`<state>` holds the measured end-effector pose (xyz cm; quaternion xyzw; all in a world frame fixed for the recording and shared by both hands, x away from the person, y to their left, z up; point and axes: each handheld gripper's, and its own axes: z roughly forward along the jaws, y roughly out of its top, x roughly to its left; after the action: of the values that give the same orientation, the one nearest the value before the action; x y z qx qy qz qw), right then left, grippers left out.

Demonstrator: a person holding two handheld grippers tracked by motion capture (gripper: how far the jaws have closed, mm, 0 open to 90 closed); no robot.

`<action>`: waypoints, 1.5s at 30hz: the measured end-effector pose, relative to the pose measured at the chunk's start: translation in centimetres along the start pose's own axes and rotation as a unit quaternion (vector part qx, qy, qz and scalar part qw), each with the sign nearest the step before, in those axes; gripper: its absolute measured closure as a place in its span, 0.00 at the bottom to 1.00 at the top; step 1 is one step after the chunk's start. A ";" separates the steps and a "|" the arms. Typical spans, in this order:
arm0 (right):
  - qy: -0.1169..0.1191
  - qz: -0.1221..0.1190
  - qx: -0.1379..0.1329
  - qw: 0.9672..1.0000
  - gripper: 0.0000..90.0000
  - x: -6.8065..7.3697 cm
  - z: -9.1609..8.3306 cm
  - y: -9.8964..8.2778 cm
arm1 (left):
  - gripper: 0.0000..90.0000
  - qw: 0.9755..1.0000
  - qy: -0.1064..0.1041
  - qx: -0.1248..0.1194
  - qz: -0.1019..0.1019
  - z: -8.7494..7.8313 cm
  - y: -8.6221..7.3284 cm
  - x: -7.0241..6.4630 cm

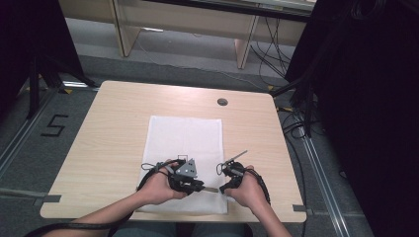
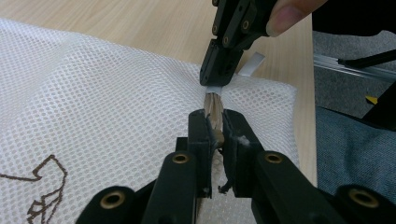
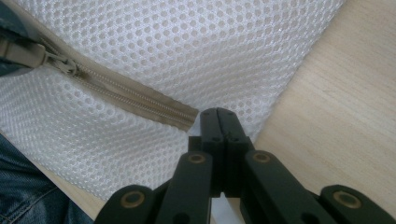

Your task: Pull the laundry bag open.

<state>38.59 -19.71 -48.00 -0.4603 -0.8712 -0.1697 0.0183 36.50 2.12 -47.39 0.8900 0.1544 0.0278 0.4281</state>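
Observation:
A white mesh bag (image 1: 185, 133) lies flat on the wooden table (image 1: 113, 133), its beige zipper (image 3: 135, 100) running along the near edge. My left gripper (image 1: 203, 187) is shut on the zipper pull (image 2: 213, 108), a beige piece pinched between its jaws (image 2: 215, 123). The slider (image 3: 57, 63) sits a short way from the zipper's closed end. My right gripper (image 1: 224, 187) is shut at the bag's near right corner, beside that end (image 3: 218, 114). In the left gripper view its tips (image 2: 215, 81) pinch a white tab (image 2: 252, 64) sewn onto the bag.
A round cable hole (image 1: 222, 101) sits in the table's far side. A brown printed mark (image 2: 44, 186) is on the mesh. The person's jeans (image 2: 350, 149) are just past the near table edge. Black stands and cables flank the table on both sides.

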 end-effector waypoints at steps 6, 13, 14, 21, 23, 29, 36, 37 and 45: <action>0.002 0.006 0.004 1.000 1.00 0.0 -0.1 0.0 | 0.91 1.000 0.003 -0.002 -0.006 -0.5 -0.5 0.0; 0.000 0.001 0.000 1.000 1.00 0.0 0.0 0.0 | 0.91 1.000 0.002 -0.003 0.004 -0.6 -0.4 0.1; 0.000 0.001 0.000 1.000 1.00 0.0 0.0 0.0 | 0.91 1.000 0.002 -0.004 -0.001 -0.6 -0.4 0.0; 0.002 0.003 0.000 1.000 1.00 0.0 0.0 0.0 | 0.91 1.000 0.000 -0.003 -0.002 -0.6 -0.5 0.0; 0.002 0.001 -0.001 1.000 1.00 -0.1 0.0 0.0 | 0.91 1.000 0.001 -0.006 -0.007 -0.8 -0.4 0.0; 0.003 0.001 -0.001 1.000 1.00 -0.1 0.0 0.0 | 0.91 1.000 0.003 -0.007 -0.010 -1.3 -1.0 0.1; 0.002 0.004 0.000 1.000 1.00 0.0 0.0 0.0 | 0.91 1.000 0.004 -0.009 -0.008 -1.6 -1.0 0.1; 0.002 0.004 0.000 1.000 1.00 0.0 0.0 0.0 | 0.91 1.000 0.004 -0.009 -0.008 -1.6 -1.0 0.1; 0.004 0.002 0.000 1.000 1.00 -0.1 0.0 0.0 | 0.91 1.000 0.002 -0.011 -0.006 -1.7 -1.0 0.3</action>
<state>38.66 -19.79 -48.02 -0.4614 -0.8702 -0.1716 0.0217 36.19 4.05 -47.06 0.8844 0.1599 0.0290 0.4375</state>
